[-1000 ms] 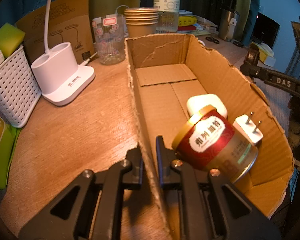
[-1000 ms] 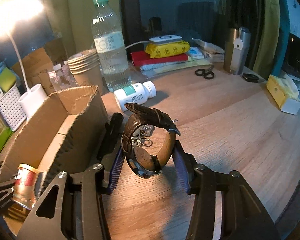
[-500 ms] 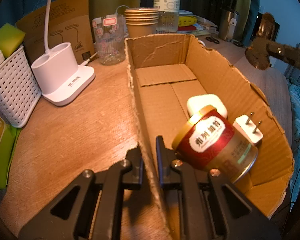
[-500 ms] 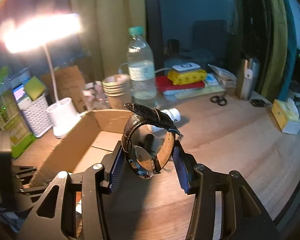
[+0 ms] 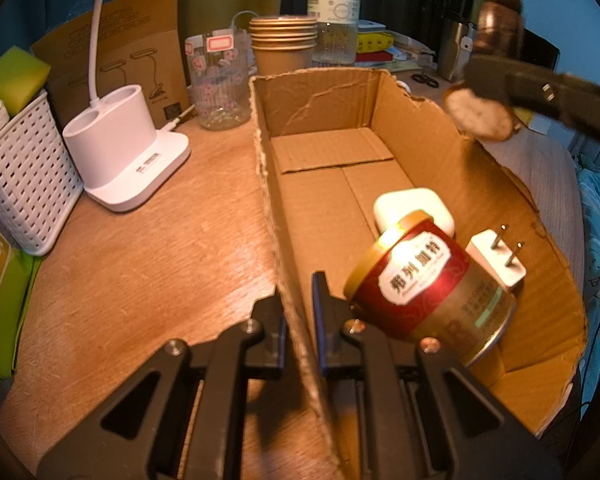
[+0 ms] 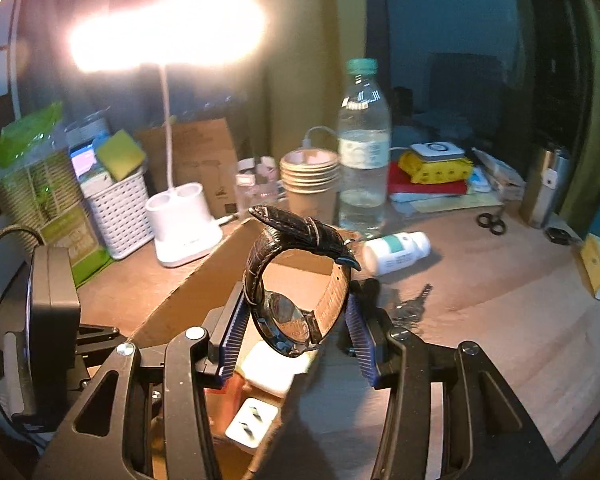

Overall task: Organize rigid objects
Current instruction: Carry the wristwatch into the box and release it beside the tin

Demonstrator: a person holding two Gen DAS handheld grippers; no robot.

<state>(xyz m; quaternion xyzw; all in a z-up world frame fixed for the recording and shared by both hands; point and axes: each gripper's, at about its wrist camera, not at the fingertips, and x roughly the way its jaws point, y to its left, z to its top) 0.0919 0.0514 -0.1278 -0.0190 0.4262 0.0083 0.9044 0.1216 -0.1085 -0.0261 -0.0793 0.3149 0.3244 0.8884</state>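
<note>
Your left gripper [image 5: 298,300] sat low at the near end of the cardboard box [image 5: 480,168], its two fingers pinched shut on the box's left wall, one finger outside and one inside. Your right gripper [image 6: 294,320] was raised above the box's right wall, its blue-padded fingers [image 6: 231,334] clamped on the wristwatch [image 6: 296,284], with the strap looping upward and the case hanging low between the pads. From the left wrist view, that watch [image 5: 480,116] hung over the torn right rim, toward the far half of the box.

Inside, the near end was crowded: the red tin [image 5: 428,284] lay on its side just beside your inner left finger, a white rounded block [image 5: 412,210] lay behind it, and a white plug adapter [image 5: 496,260] leaned against the right wall. The far half of the box floor lay bare. Outside the right wall, a white pill bottle [image 6: 396,252] and keys [image 6: 412,306] lay near it on the wooden desk [image 6: 500,300]. On the left side, the lamp base [image 5: 132,160] and white basket [image 5: 24,172] stood well apart from the box.
</note>
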